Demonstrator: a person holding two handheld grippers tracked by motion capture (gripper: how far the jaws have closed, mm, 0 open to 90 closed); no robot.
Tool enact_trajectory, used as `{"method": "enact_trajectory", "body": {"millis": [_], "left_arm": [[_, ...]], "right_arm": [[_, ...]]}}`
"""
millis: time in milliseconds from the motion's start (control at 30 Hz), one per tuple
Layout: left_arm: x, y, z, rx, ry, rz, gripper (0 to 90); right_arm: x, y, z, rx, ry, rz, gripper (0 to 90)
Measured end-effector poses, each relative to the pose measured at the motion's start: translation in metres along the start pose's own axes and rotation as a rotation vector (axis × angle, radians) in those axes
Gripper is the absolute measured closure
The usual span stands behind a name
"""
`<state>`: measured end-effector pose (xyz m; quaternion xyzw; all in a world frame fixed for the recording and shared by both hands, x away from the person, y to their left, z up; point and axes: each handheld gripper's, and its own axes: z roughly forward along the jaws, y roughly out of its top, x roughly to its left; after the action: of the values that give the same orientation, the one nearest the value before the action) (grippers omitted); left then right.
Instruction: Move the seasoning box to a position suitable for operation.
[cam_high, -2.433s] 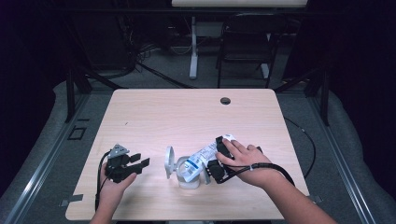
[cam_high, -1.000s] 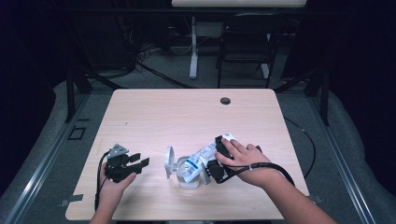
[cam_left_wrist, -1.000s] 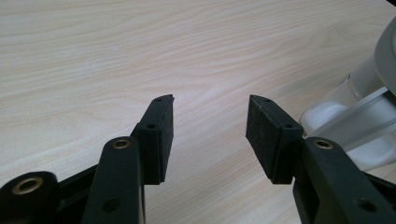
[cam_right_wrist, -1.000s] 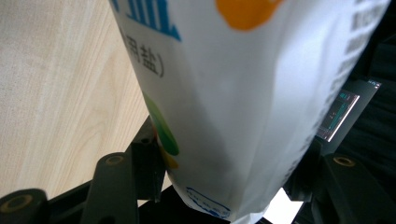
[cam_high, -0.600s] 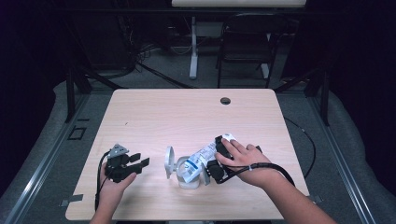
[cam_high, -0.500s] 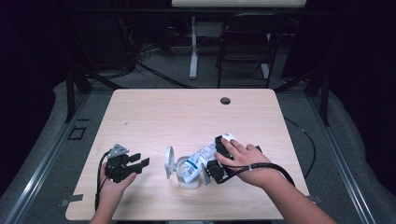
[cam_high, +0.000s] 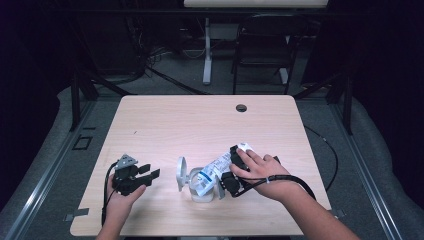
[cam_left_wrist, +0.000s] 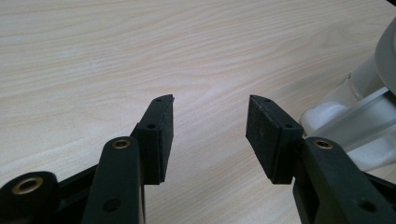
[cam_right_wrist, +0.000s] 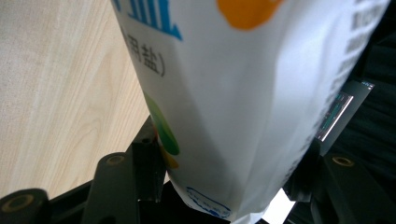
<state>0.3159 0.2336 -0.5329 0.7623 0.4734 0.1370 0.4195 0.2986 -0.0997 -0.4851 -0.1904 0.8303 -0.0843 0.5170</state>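
Here, notes by item, clock directions read on the high view with 12 at the table's far edge.

Table (cam_high: 210, 120): light wood top; a small dark round hole (cam_high: 241, 107) near the far edge, toward 1 o'clock.

Salt bag (cam_high: 216, 170): white pouch with blue print, green and orange marks; lies tilted at about 5 o'clock from the table's middle, its lower end over the mouth of the jar.

Jar (cam_high: 200, 190): clear container standing at roughly 6 o'clock, near the front edge; its flip lid (cam_high: 181, 174) stands open on the 9 o'clock side. White contents visible at the bottom in the left gripper view.

Right gripper (cam_high: 235, 172): held in the right hand (cam_high: 260, 170), at 3 o'clock of the jar; jaws wide and clamped on the salt bag. In the right gripper view the bag sits between both pads, pressing against each.

Left gripper (cam_high: 147, 174): in the left hand (cam_high: 122, 197), at 7 o'clock on the table, well apart from the jar and pointing toward it at 3 o'clock. Jaws parted, nothing between the pads, bare wood beneath.

Left gripper view: the jar's wall (cam_left_wrist: 348, 119) shows at the right edge, beyond the right pad.
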Motion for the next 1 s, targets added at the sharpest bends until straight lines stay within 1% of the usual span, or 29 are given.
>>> {"method": "enact_trajectory", "body": {"millis": [1000], "left_arm": [[-0.0006,-0.0005,0.0010,0.008,-0.003,0.002,52.0]], "right_arm": [[0.0002,-0.0001,-0.0011,-0.006,0.005,-0.001,44.6]]}}
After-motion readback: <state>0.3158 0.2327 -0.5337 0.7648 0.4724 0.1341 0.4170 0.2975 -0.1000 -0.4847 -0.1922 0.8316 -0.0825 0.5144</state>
